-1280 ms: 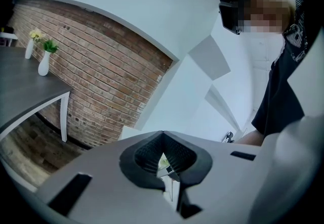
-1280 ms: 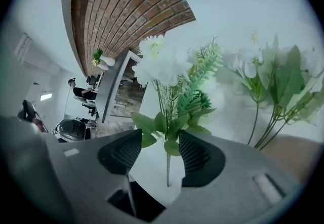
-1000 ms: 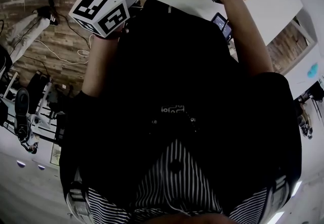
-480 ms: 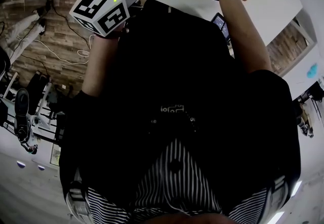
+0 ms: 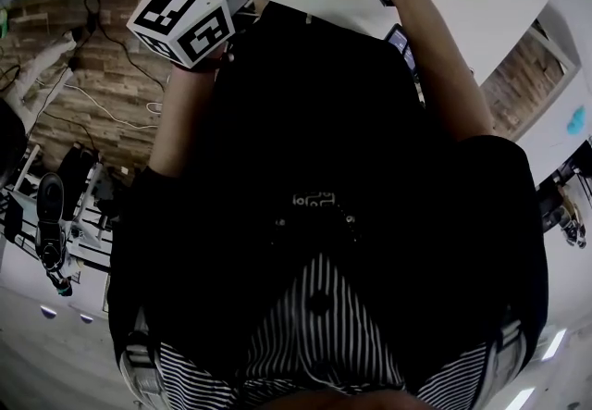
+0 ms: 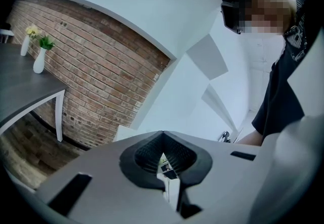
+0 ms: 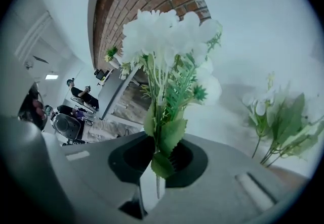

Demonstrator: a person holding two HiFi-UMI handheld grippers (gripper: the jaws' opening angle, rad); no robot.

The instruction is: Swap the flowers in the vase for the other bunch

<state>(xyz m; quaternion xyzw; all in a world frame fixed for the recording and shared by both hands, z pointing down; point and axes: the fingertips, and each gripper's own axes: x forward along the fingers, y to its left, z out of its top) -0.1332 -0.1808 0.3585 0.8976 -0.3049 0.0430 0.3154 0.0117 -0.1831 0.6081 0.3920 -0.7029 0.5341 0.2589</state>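
Observation:
In the right gripper view a bunch of white flowers (image 7: 169, 36) with green leaves stands up out of my right gripper (image 7: 157, 142). Its stems run down between the jaws, which are closing on them and hold the bunch clear of the table. A second bunch, pale flowers with broad green leaves (image 7: 281, 127), lies on the white table (image 7: 253, 41) to the right. My left gripper (image 6: 163, 137) is shut with nothing in it and points across the room. The head view shows its marker cube (image 5: 180, 21) at upper left. No vase of the task shows in any view.
The person's dark torso fills the middle of the head view. The white table (image 5: 499, 1) lies at the top right there. A brick wall (image 6: 101, 81) and a grey table (image 6: 30, 96) with two small white vases (image 6: 39, 61) stand far off. People sit in the background (image 7: 81, 94).
The right gripper's marker cube has moved toward the top edge of the head view, taking the green stems with it. The left gripper has stayed put.

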